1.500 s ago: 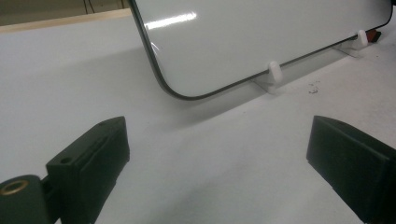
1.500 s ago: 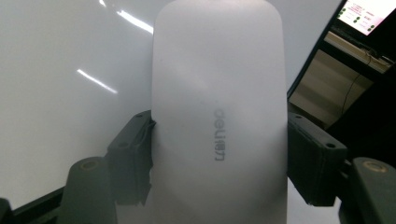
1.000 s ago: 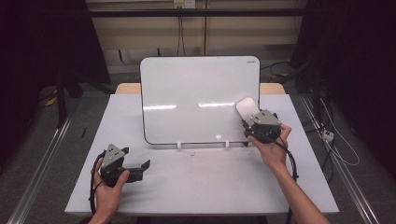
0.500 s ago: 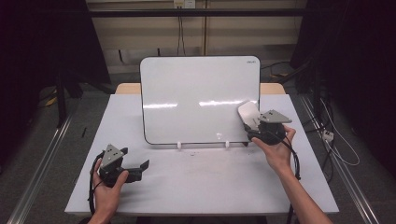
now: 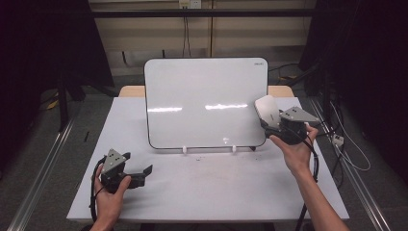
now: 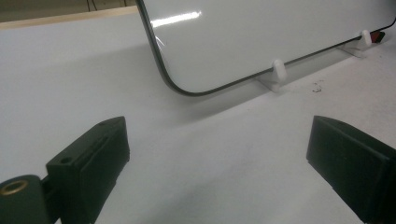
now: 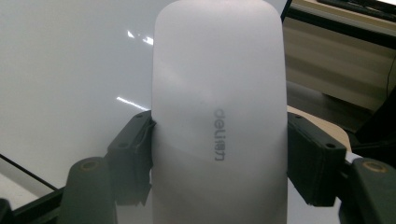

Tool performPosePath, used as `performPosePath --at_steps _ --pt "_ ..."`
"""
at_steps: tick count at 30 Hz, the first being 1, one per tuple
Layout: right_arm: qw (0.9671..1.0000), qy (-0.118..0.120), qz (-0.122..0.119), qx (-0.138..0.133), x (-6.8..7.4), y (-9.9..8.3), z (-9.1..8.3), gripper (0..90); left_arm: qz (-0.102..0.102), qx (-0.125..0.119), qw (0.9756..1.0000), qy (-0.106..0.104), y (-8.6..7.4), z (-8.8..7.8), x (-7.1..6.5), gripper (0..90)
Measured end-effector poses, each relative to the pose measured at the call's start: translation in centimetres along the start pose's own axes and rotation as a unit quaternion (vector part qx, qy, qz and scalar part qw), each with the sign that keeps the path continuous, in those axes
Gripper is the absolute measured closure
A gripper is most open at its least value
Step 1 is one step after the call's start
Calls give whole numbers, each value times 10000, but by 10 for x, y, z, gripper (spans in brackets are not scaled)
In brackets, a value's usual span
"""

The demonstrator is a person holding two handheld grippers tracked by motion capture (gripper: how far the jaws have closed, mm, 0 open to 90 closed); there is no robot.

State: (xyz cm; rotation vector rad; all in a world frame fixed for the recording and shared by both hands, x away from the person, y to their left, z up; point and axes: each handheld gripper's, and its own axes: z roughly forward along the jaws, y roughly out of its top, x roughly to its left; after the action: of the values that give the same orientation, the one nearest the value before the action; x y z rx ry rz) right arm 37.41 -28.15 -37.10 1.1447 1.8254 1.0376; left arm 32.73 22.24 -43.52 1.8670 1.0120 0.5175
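A smooth white oblong plastic eraser (image 7: 217, 121), marked with a faint grey brand word, is being gripped across its width by the right gripper (image 5: 275, 126), whose black jaws are pressing on both its sides. It is being held off the table, at the right edge of the large white rounded-corner whiteboard (image 5: 204, 101) that is propped on small white clip feet (image 6: 277, 73). The board's face is looking blank apart from light reflections, though faint marks could be hidden by the glare. The wiping is therefore judged either finished or not yet begun; setting the eraser down is likely remaining. The left gripper (image 5: 140, 174) is being rested low over the white table (image 5: 207, 187), jaws spread wide with nothing between them.
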Motion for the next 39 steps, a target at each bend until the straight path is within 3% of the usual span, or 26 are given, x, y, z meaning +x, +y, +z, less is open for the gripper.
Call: performPosePath --at_steps 22,33,39 --pt "9980 321 -463 278 39 -14 8 316 -2 -50 10000 -4 0 -4 1 59" --pt "9965 314 -671 382 54 -22 19 316 -7 -49 10000 36 0 -5 2 59" --pt "9937 177 -996 474 60 -23 26 316 -21 -45 10000 13 -1 -4 0 59"
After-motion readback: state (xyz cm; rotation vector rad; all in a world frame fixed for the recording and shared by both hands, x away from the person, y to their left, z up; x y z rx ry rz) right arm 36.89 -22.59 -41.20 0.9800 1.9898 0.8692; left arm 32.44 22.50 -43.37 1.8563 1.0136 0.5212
